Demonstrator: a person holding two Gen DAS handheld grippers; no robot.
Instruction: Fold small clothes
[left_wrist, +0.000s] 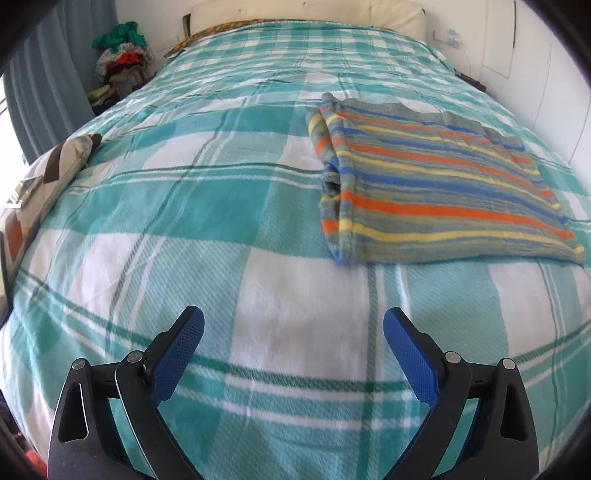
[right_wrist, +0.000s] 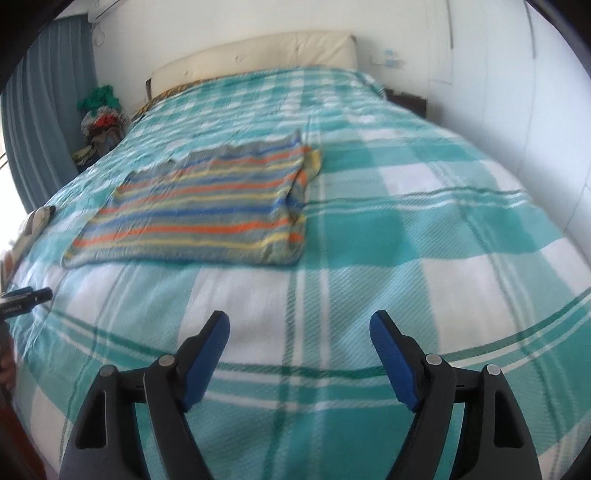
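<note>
1. Here, in the left wrist view, your left hand-held gripper (left_wrist: 293, 325) hangs over the bed (left_wrist: 229, 206) with its fingers spread wide and nothing between them. The shirt (left_wrist: 436, 192) lies flat on the blanket, ahead and to the right, well apart from the fingertips. It looks already partly folded: its left edge is doubled into a thick roll of layers, and the neckline shows along the far edge.

2. Also in that view, a patterned cushion (left_wrist: 40, 181) sits at the bed's left edge and a clothes pile (left_wrist: 123, 55) stands by the curtain; neither is in your way.

3. In the right wrist view, somewhat blurred, your right hand-held gripper (right_wrist: 300, 326) is likewise wide open and empty, over bare blanket. The shirt (right_wrist: 207, 210) lies ahead and to the left, its bunched layers along the right edge. The tip of the other gripper shows at the far left.

4. Expect the shirt to be light, soft and limp: it should sag and drag on the blanket rather than hold shape. My advice is to pinch the near hem corners, one per gripper, catching every layer at the doubled side so none slips free, and lift low and evenly.
</note>
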